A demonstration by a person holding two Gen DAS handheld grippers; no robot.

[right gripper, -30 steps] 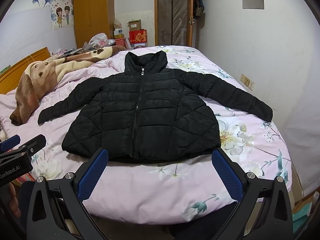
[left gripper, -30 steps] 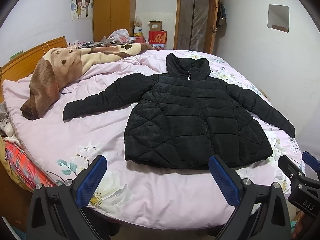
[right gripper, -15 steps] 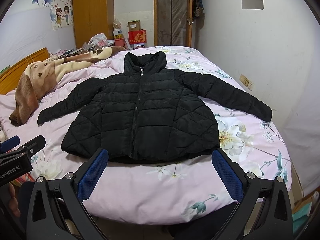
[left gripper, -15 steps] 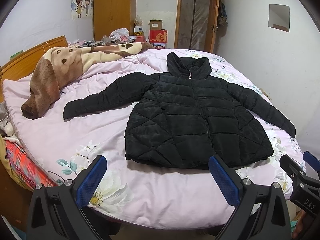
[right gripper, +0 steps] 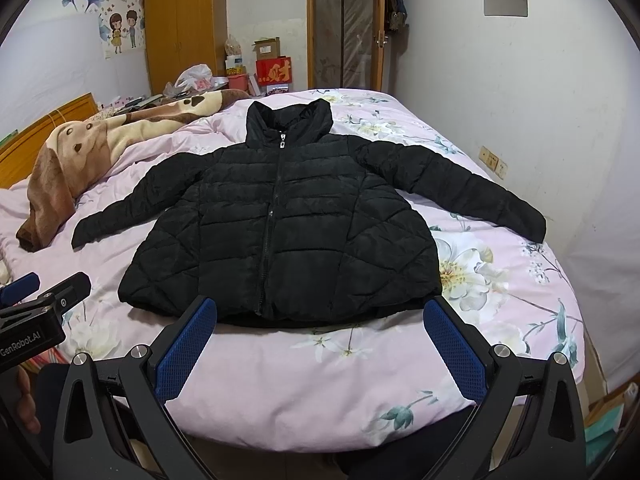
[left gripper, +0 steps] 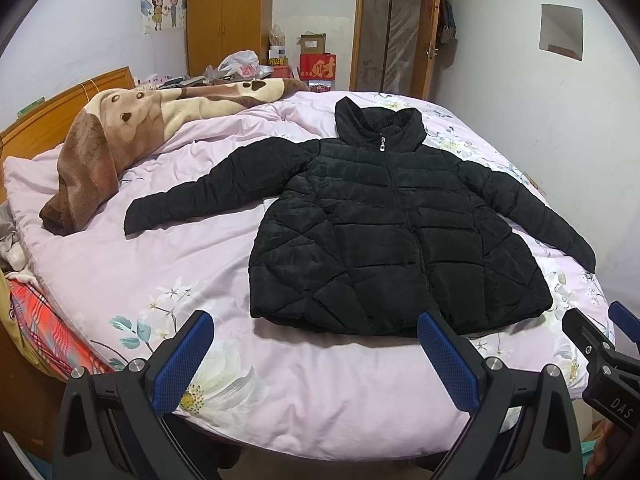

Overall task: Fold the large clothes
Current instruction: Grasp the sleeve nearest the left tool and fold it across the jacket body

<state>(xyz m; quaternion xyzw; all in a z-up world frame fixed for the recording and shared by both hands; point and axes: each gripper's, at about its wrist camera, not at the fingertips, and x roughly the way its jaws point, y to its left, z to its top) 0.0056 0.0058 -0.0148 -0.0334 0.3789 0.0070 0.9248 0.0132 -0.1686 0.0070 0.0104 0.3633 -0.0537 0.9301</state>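
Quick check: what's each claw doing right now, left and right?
Left claw: open, holding nothing, short of the black jacket.
Right claw: open, holding nothing.

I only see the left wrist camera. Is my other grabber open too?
Observer: Yes. In the right wrist view the right gripper has its blue pads wide apart, with nothing between them.
Operator: Is it pinching the jacket?
Observer: No. From there the black jacket lies flat and zipped, and its hem just past the fingertips is not pinched.
Operator: What does my left grabber look like from over there?
Observer: The left gripper pokes in at the left edge, and "GenRobot.AI" is printed on its side.
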